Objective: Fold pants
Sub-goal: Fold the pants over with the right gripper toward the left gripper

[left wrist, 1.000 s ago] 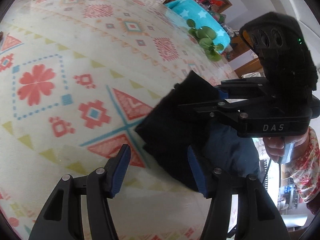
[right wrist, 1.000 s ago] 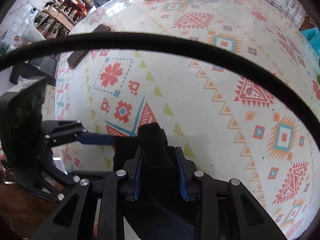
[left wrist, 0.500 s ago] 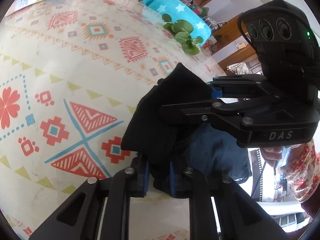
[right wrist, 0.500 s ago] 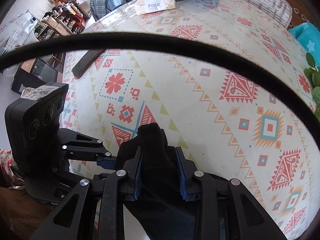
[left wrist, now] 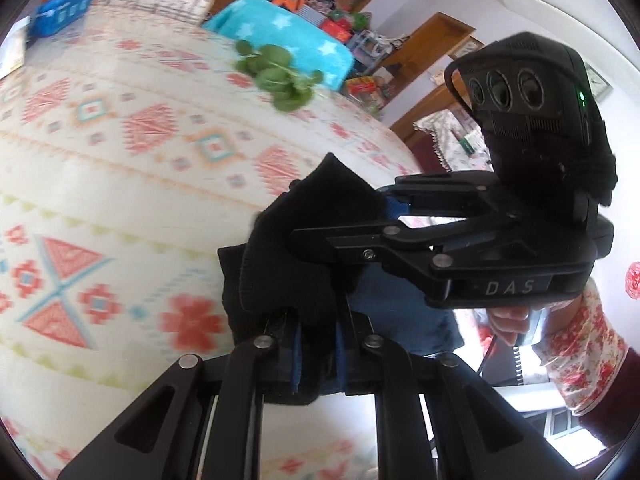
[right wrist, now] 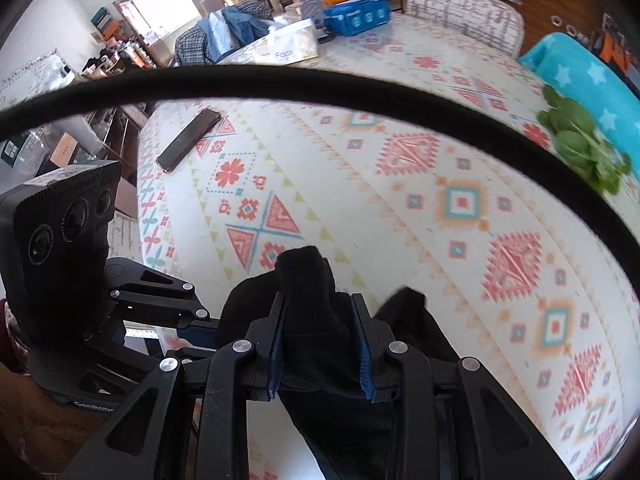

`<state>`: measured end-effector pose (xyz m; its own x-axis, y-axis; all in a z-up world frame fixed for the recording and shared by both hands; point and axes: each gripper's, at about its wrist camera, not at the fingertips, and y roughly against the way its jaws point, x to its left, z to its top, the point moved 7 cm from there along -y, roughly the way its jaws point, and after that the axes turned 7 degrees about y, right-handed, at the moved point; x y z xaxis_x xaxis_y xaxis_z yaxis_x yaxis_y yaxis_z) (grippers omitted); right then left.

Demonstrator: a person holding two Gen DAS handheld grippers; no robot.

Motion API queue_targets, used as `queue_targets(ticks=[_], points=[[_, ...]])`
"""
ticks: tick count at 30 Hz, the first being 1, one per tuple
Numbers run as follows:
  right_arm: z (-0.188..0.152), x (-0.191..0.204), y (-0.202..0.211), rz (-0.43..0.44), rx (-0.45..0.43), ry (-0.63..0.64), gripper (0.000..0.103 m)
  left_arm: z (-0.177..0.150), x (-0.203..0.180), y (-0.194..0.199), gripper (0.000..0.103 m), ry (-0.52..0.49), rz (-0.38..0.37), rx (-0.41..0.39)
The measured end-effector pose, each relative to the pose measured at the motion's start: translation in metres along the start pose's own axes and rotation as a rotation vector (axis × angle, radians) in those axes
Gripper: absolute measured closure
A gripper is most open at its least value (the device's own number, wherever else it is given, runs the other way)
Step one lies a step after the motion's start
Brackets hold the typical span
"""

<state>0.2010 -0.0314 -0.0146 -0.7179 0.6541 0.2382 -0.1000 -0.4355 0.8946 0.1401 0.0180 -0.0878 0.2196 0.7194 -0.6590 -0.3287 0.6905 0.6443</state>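
Both my left gripper (left wrist: 318,354) and right gripper (right wrist: 322,344) pinch the black pants (right wrist: 308,280) side by side, bunched at the worktop's (right wrist: 400,216) near edge.

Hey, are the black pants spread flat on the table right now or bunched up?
Bunched up. The black pants are gathered in thick folds, pinched by the right gripper and the left gripper, not spread on the table.

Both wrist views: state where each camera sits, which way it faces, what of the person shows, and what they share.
Left wrist: on the left gripper, facing down across the patterned tablecloth; shows a hand and floral sleeve.
Right wrist: on the right gripper, facing down over the table toward a dark phone.
Shared: the black pants, each other's gripper, green leaves.
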Motion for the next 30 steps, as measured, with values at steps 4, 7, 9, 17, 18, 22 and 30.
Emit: queue_targets(ticks=[4,7,9,17,18,22,30], points=[[-0.041,-0.028,0.029,-0.039,-0.022,-0.061,0.071,-0.008,-0.039,-0.037,0.091,-0.043,-0.009,0.022],[-0.070,-0.050,0.041,-0.070,-0.022,-0.108,0.071,-0.019,-0.059,-0.063,0.091,-0.046,-0.016,0.048],[-0.092,-0.065,0.044,-0.083,-0.015,-0.142,0.068,-0.029,-0.070,-0.082,0.090,-0.055,0.002,0.068],[-0.173,-0.121,0.051,-0.185,-0.003,-0.322,0.038,-0.065,-0.103,-0.095,0.070,-0.155,0.042,0.110],[-0.180,-0.125,0.055,-0.193,-0.014,-0.341,0.037,-0.068,-0.108,-0.092,0.067,-0.166,0.045,0.108],[-0.200,-0.137,0.078,-0.233,-0.059,-0.413,0.037,-0.075,-0.108,-0.072,0.062,-0.179,0.073,0.096],[-0.207,-0.122,0.130,-0.295,-0.245,-0.536,0.037,-0.074,-0.061,-0.041,0.059,-0.071,0.187,0.065]])
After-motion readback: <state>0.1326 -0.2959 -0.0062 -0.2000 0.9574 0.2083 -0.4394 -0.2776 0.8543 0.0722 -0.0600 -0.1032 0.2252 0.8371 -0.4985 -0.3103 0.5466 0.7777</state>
